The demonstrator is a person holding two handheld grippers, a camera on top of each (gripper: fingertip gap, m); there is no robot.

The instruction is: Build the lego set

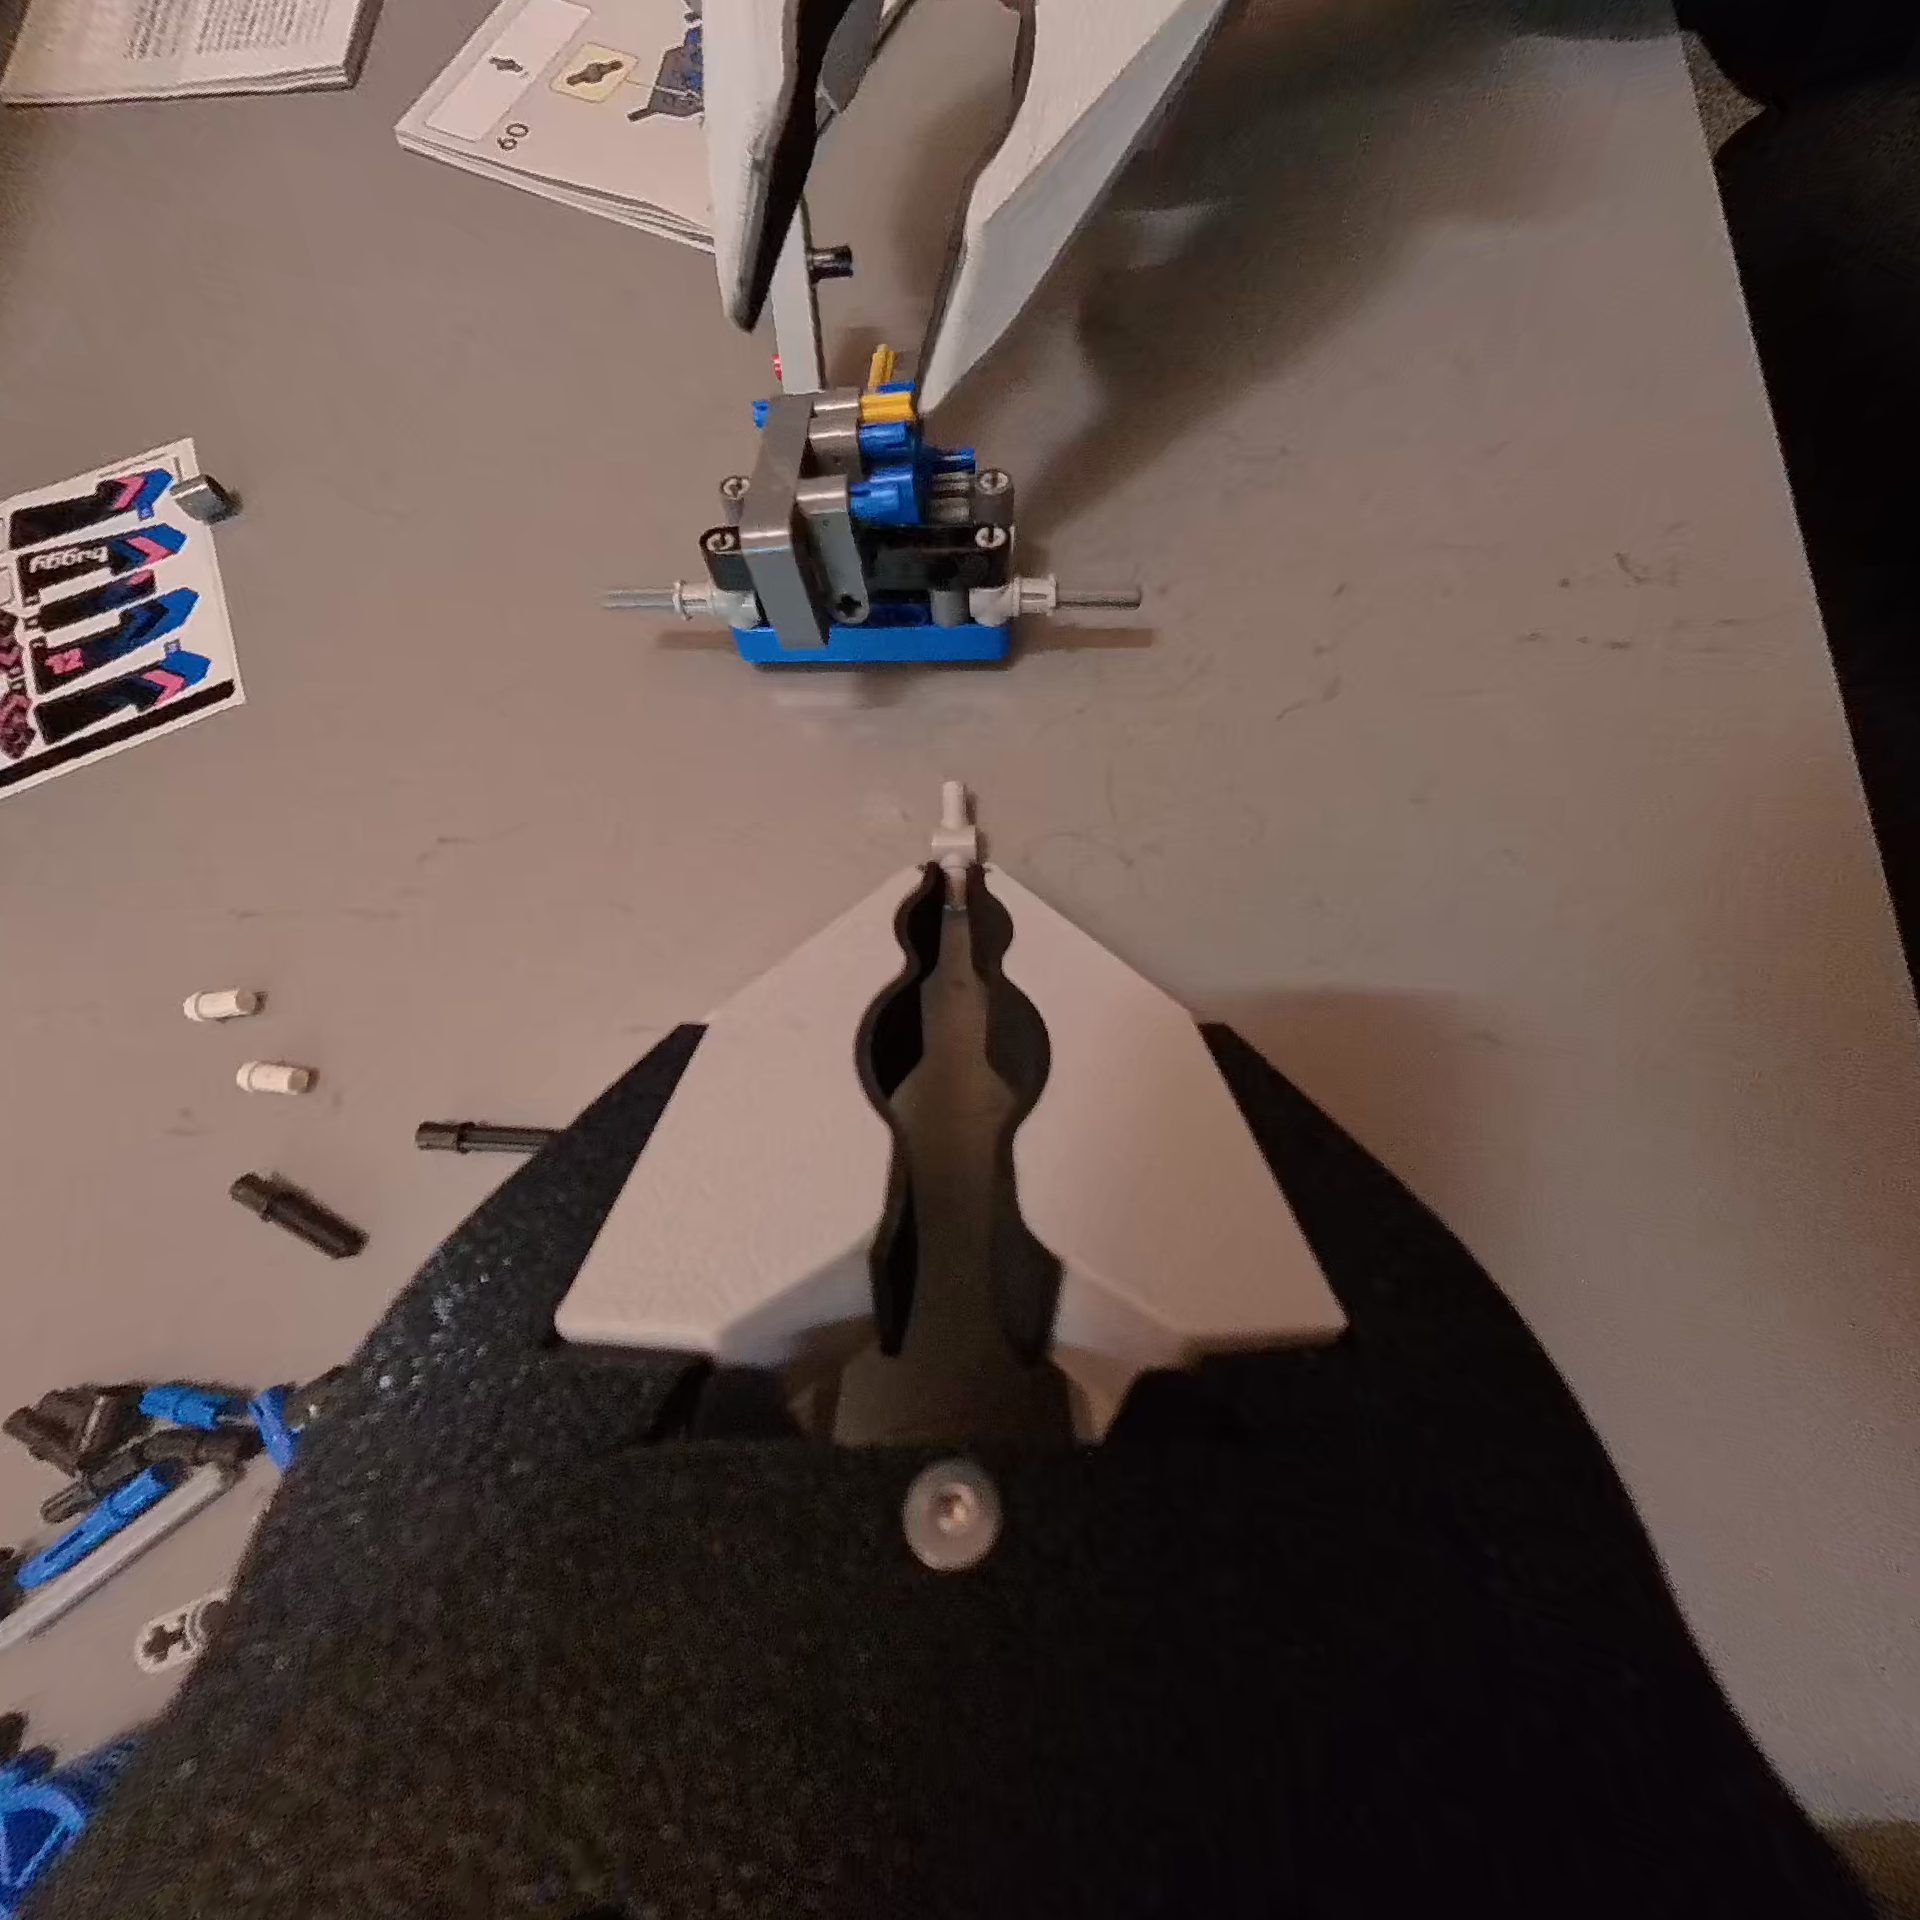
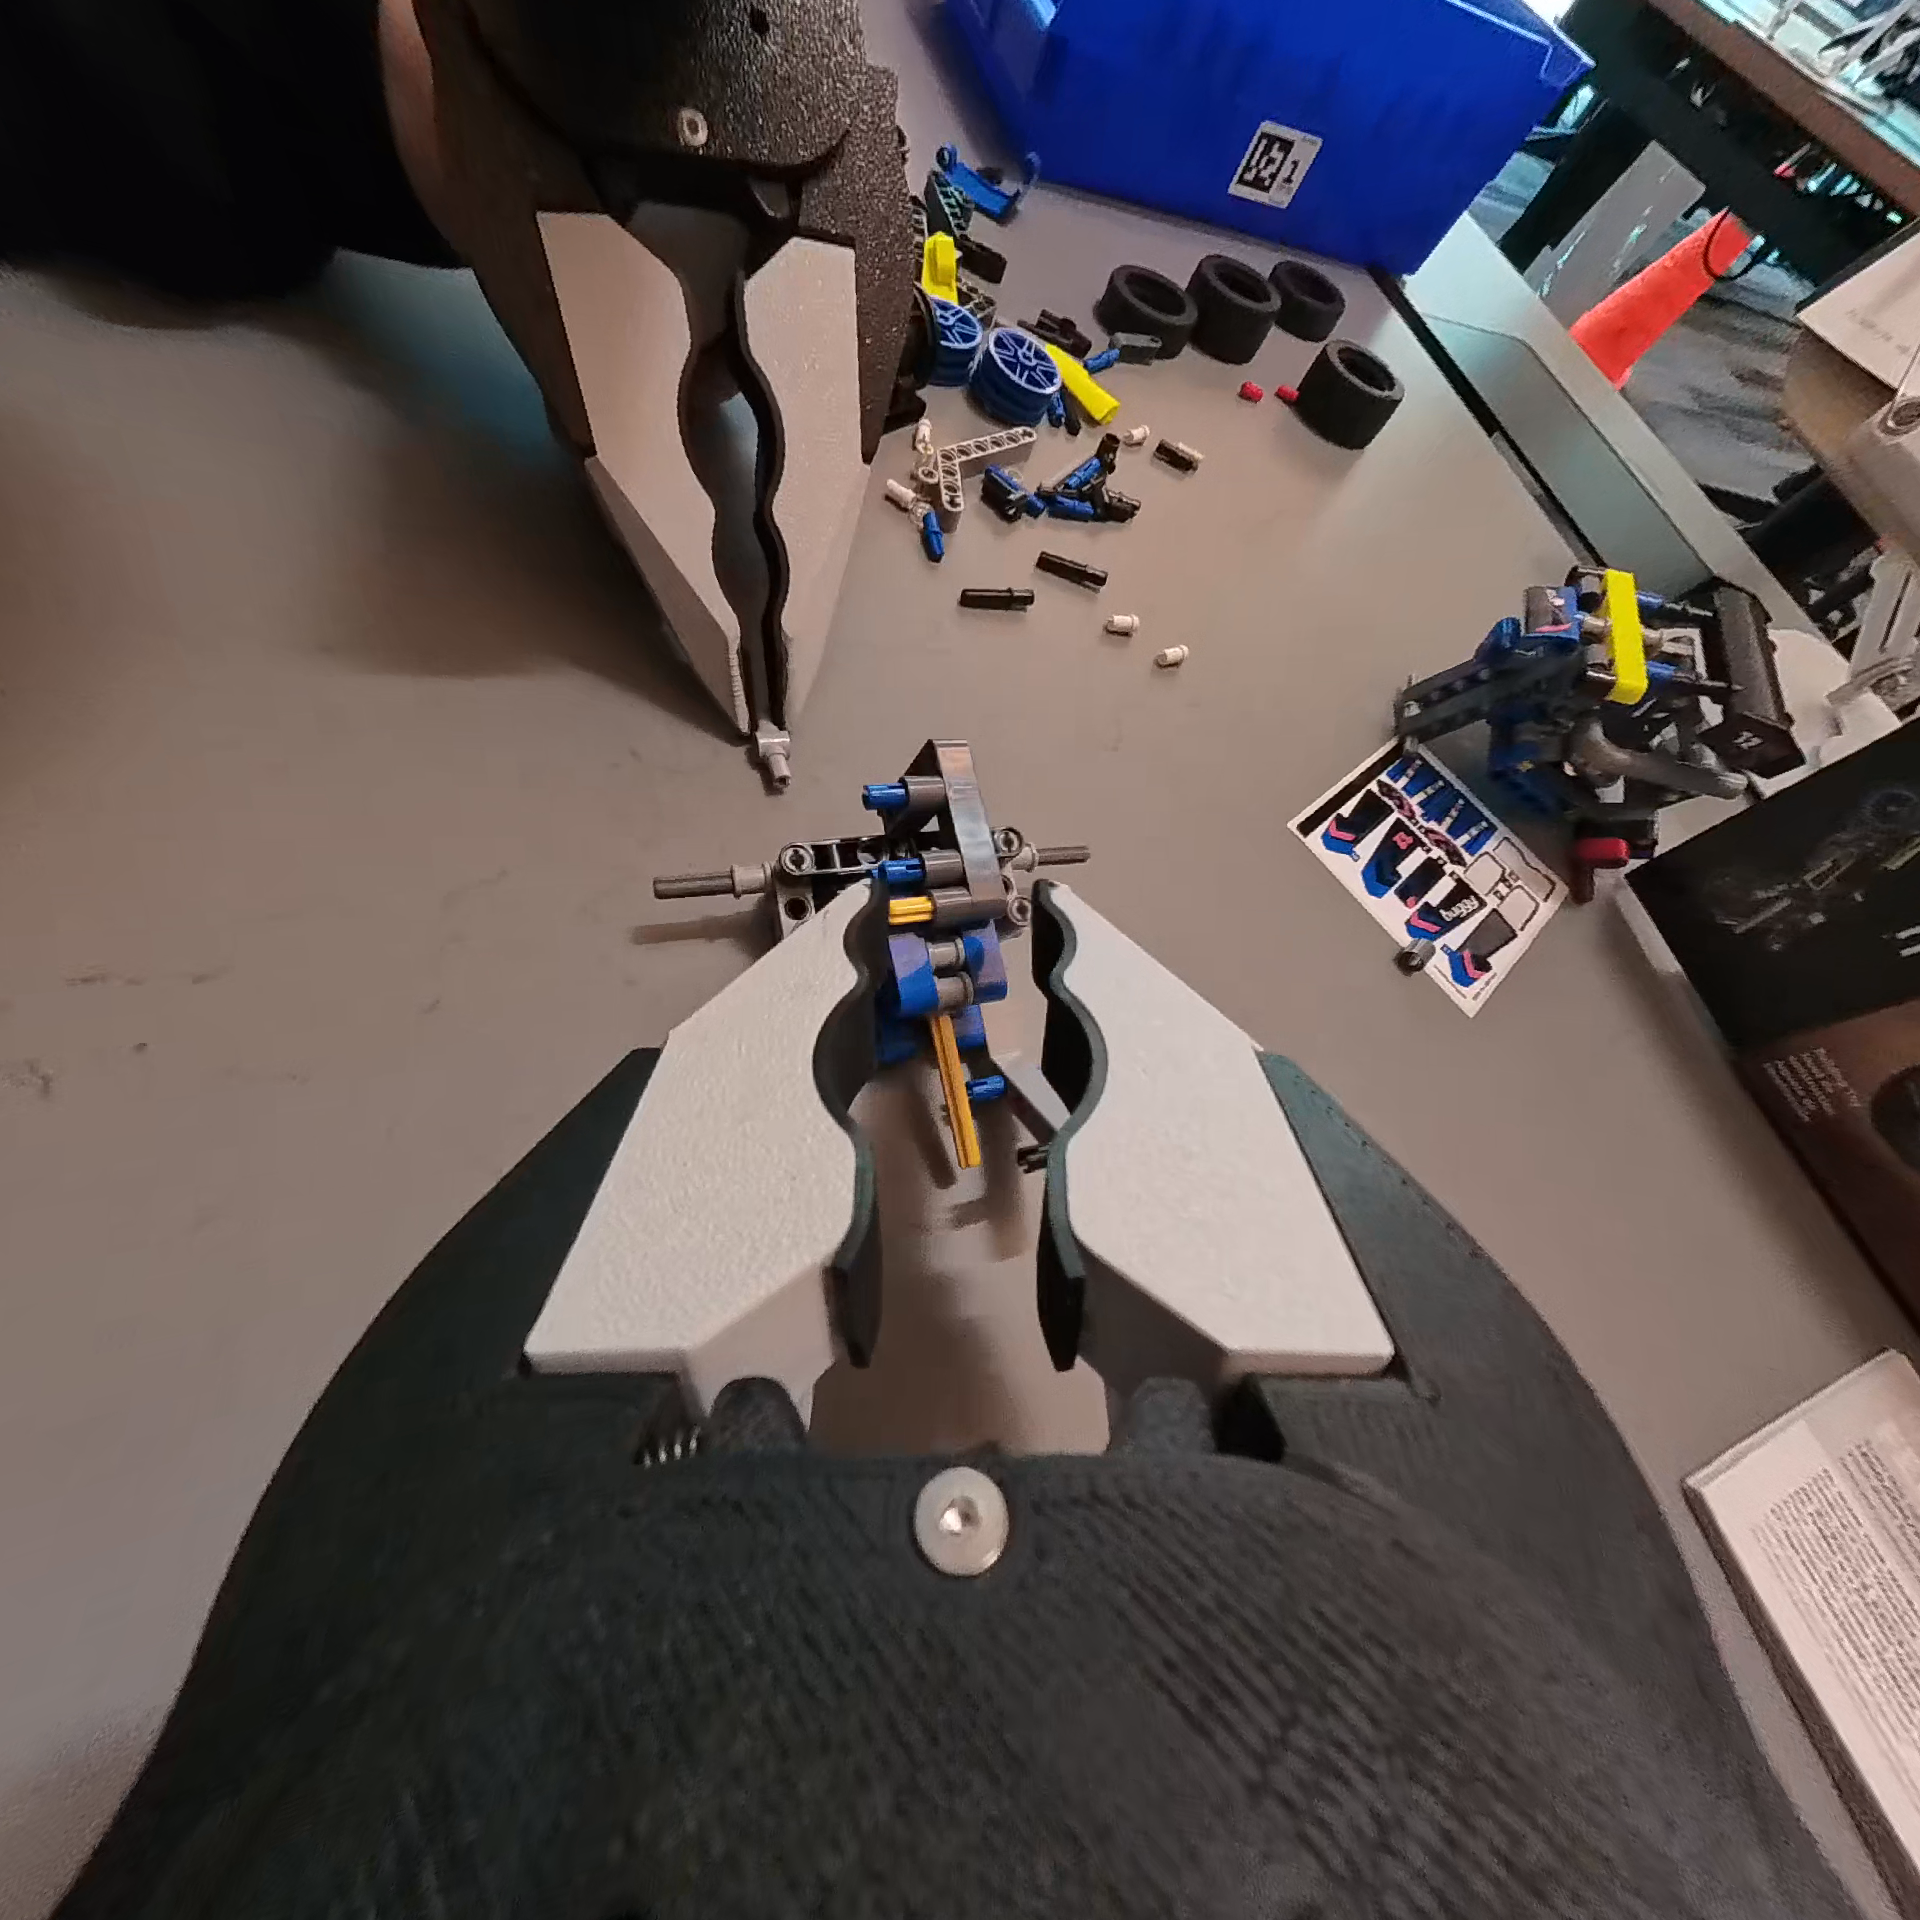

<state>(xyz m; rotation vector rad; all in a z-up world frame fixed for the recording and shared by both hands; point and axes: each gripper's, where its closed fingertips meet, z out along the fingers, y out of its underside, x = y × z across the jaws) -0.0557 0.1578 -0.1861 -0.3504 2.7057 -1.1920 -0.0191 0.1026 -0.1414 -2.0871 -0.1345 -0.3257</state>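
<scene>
A partly built lego assembly [image 1: 862, 540] of blue, grey and black beams with a grey axle through it stands on the grey table [image 1: 1351, 727]. My right gripper [image 2: 945, 904] is shut on the assembly [image 2: 940, 966], with a finger on each side. It comes in from the far side in the left wrist view [image 1: 831, 358]. My left gripper [image 1: 951, 868] is shut on a small light grey pin [image 1: 954, 826], held a short way in front of the assembly and pointing at it. The right wrist view also shows this gripper [image 2: 764, 727] and the pin [image 2: 772, 756].
Two white pins [image 1: 220, 1004] and black pins [image 1: 296, 1214] lie to the left, by a sticker sheet [image 1: 104, 603] and an instruction booklet [image 1: 561, 114]. Black tyres [image 2: 1231, 307], blue wheels [image 2: 1023, 369], loose parts, a blue bin [image 2: 1268, 94], a second built module [image 2: 1600, 707] and a dark box [image 2: 1818, 935] lie around. Across from one pair of fingers to the other is roughly 9 cm.
</scene>
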